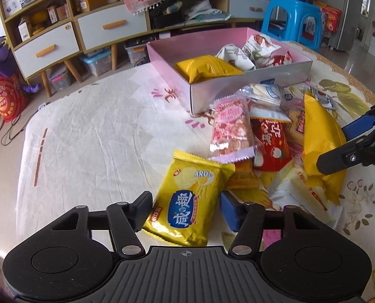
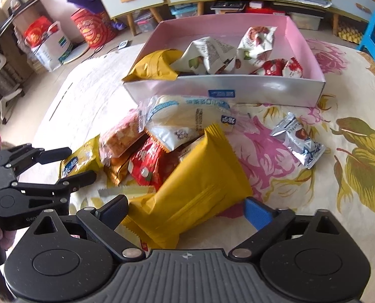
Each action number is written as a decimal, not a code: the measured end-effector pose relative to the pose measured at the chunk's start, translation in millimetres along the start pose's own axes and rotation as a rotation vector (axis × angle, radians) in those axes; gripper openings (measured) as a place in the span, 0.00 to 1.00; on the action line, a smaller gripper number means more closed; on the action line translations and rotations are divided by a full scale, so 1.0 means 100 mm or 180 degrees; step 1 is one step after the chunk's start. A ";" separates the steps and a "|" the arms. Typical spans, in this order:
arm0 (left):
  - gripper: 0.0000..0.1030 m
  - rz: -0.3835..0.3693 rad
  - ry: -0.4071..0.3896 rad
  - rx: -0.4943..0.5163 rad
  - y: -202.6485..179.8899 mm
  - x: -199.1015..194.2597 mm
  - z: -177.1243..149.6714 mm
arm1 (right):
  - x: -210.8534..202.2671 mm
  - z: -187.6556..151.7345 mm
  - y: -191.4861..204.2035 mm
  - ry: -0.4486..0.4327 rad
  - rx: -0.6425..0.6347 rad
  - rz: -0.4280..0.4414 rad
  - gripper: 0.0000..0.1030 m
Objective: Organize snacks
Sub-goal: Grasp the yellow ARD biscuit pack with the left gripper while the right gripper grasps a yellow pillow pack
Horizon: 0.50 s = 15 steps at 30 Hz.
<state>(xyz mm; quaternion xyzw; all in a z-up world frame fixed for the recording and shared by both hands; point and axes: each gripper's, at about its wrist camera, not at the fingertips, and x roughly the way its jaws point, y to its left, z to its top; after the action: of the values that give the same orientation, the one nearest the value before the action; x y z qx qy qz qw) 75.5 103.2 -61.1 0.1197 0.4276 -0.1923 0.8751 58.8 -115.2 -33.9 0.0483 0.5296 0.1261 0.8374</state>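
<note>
The left gripper (image 1: 186, 208) brackets the small yellow chip packet (image 1: 190, 199) at the near edge of the snack pile, jaws half closed, pads at its sides but a firm grip not evident; the right gripper (image 2: 186, 212) stands wide around the large yellow bag (image 2: 192, 189). Both slick, puffy wrappers could squirt free on closing, and lifting either may drag overlapping packets away from the pink box (image 1: 214, 97)

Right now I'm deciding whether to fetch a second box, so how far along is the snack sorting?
Several packets, one yellow, already lie in the pink box. In hand: the left gripper straddles the yellow cracker packet; the right gripper straddles the plain yellow packet. Left on the table: the pile beside them and a silver packet.
</note>
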 end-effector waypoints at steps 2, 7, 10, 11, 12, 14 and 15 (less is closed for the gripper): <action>0.51 0.0013 0.0052 -0.0015 -0.04 -0.02 -0.01 | 0.01 -0.01 0.01 0.0064 -0.0040 0.0029 0.74; 0.48 0.0056 0.0158 -0.0071 -0.13 -0.07 -0.04 | -0.03 -0.03 0.10 0.0084 -0.0280 -0.0008 0.61; 0.47 0.0076 0.0194 -0.0134 -0.16 -0.09 -0.05 | -0.07 -0.04 0.17 0.0064 -0.0428 -0.0038 0.55; 0.47 0.0085 0.0202 -0.0154 -0.17 -0.09 -0.05 | -0.08 -0.05 0.19 0.0056 -0.0476 -0.0052 0.54; 0.47 0.0097 0.0210 -0.0173 -0.18 -0.09 -0.05 | -0.08 -0.06 0.21 0.0051 -0.0513 -0.0066 0.52; 0.47 0.0112 0.0225 -0.0207 -0.20 -0.10 -0.05 | -0.09 -0.06 0.23 0.0044 -0.0577 -0.0085 0.49; 0.47 0.0112 0.0233 -0.0224 -0.21 -0.11 -0.06 | -0.09 -0.07 0.24 0.0044 -0.0599 -0.0089 0.47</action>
<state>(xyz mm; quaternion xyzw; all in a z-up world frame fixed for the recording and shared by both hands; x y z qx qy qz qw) 56.5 89.2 -57.0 0.1033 0.4637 -0.1572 0.8658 45.2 -94.8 -24.1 -0.0390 0.5219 0.1638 0.8362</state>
